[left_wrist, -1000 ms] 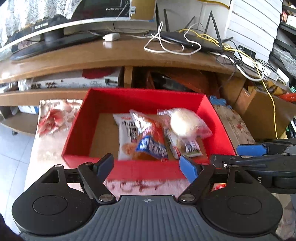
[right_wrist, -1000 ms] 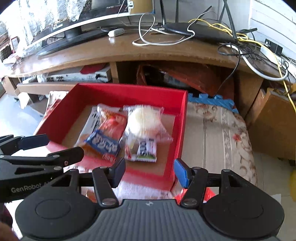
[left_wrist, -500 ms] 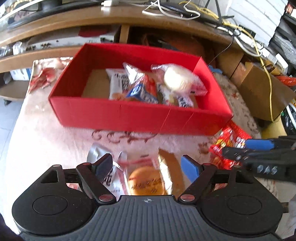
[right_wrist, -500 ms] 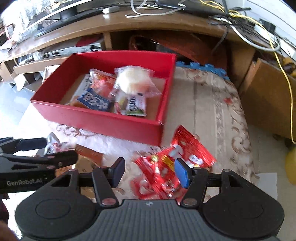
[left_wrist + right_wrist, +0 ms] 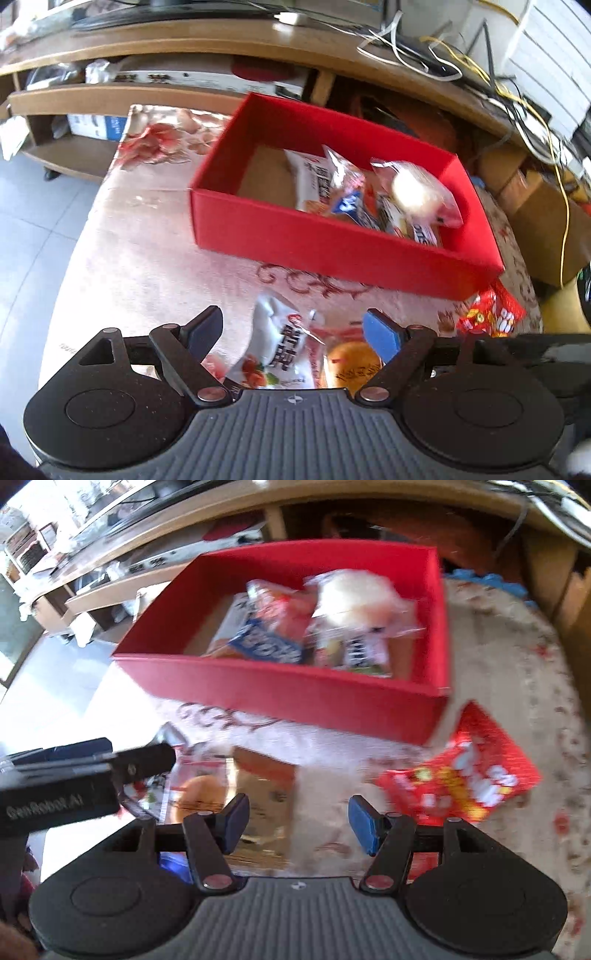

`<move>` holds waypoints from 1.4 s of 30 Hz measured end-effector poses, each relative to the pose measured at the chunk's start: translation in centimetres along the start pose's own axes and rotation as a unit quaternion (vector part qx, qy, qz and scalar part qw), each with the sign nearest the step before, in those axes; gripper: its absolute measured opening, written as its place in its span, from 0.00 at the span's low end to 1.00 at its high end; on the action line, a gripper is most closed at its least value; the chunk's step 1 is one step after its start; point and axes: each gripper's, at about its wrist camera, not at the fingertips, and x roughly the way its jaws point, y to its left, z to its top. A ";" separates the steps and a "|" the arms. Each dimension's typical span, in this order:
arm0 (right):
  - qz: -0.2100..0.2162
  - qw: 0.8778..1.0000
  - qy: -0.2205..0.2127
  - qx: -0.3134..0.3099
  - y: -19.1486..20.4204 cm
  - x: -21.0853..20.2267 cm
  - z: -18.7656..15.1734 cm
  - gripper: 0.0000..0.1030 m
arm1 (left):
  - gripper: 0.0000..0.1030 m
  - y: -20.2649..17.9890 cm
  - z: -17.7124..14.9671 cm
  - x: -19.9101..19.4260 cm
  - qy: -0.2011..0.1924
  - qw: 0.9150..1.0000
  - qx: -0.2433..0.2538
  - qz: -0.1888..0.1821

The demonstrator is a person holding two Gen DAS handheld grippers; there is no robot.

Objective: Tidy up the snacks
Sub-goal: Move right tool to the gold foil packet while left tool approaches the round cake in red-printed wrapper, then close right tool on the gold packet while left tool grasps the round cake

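A red box [image 5: 332, 243] [image 5: 295, 694] stands on the floral tablecloth and holds several snack packets, among them a white bun in a clear bag [image 5: 417, 192] [image 5: 354, 594]. In front of the box lie a white packet [image 5: 280, 350], a bun packet [image 5: 351, 365] [image 5: 201, 792], a brown packet [image 5: 266, 786] and a red bag [image 5: 491, 314] [image 5: 461, 779]. My left gripper [image 5: 293, 330] hovers over the white packet and the bun packet. Its jaws are opening and the pads press on nothing. My right gripper [image 5: 300, 821] is open over the brown packet's right edge, left of the red bag.
Behind the table runs a wooden TV stand [image 5: 184, 37] with shelves, a router and tangled cables [image 5: 424, 55]. Cardboard boxes [image 5: 546, 206] sit at the right. Tiled floor [image 5: 33, 229] shows past the table's left edge.
Both grippers have drawn back from the box and tipped down, bringing the loose packets in front of it into view. The left jaws stand wider than before.
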 end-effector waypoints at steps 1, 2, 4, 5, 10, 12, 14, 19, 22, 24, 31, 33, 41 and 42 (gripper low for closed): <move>-0.001 1.000 0.001 0.001 0.3 0.3 0.1 0.59 | 0.85 0.2 0.0 -0.1 0.000 1.000 -0.001 -0.002; 0.000 1.000 0.002 0.003 0.5 0.7 0.3 0.59 | 0.85 0.2 0.0 -0.2 -0.001 1.000 -0.001 -0.003; 0.012 1.000 0.002 0.015 0.8 1.0 0.6 0.59 | 0.86 0.5 0.1 -0.2 -0.001 1.000 -0.002 -0.006; 0.015 1.000 0.004 0.016 1.0 1.3 0.7 0.59 | 0.86 0.7 0.1 -0.2 0.000 1.000 -0.004 -0.008; 0.021 1.000 0.007 -0.003 2.6 2.3 1.1 0.59 | 0.86 1.2 0.3 -0.3 -0.004 1.000 -0.008 -0.011; 0.030 0.999 0.014 0.007 2.3 2.5 1.2 0.57 | 0.86 1.4 0.3 -0.3 -0.004 1.000 -0.010 -0.013; 0.041 0.999 0.017 0.004 2.2 2.4 1.1 0.52 | 0.86 1.5 0.4 -0.3 -0.003 1.000 -0.013 -0.013; 0.045 0.999 0.016 -0.021 2.3 1.6 0.4 0.36 | 0.87 1.1 0.0 0.0 0.006 1.000 -0.001 -0.018; 0.026 0.999 0.015 -0.030 1.8 0.7 -0.1 0.30 | 0.87 0.7 -0.3 0.3 0.013 1.000 0.007 -0.021; 0.020 0.999 0.015 -0.031 1.2 0.4 -0.4 0.30 | 0.87 0.5 -0.4 0.5 0.016 1.000 0.008 -0.020; 0.010 1.000 0.018 -0.024 0.5 0.9 0.1 0.31 | 0.88 -0.1 -0.5 0.7 0.019 0.999 0.017 -0.025; 0.006 0.999 0.023 -0.035 0.9 1.6 0.5 0.35 | 0.88 0.1 -0.5 0.7 0.021 0.999 0.015 -0.023; -0.011 0.995 0.029 -0.094 3.4 2.8 -0.1 0.70 | 0.88 0.6 -0.5 0.9 0.028 0.999 0.006 -0.029; -0.005 0.994 0.031 -0.103 3.7 3.0 -0.2 0.84 | 0.88 0.5 -0.5 0.9 0.028 0.999 0.008 -0.030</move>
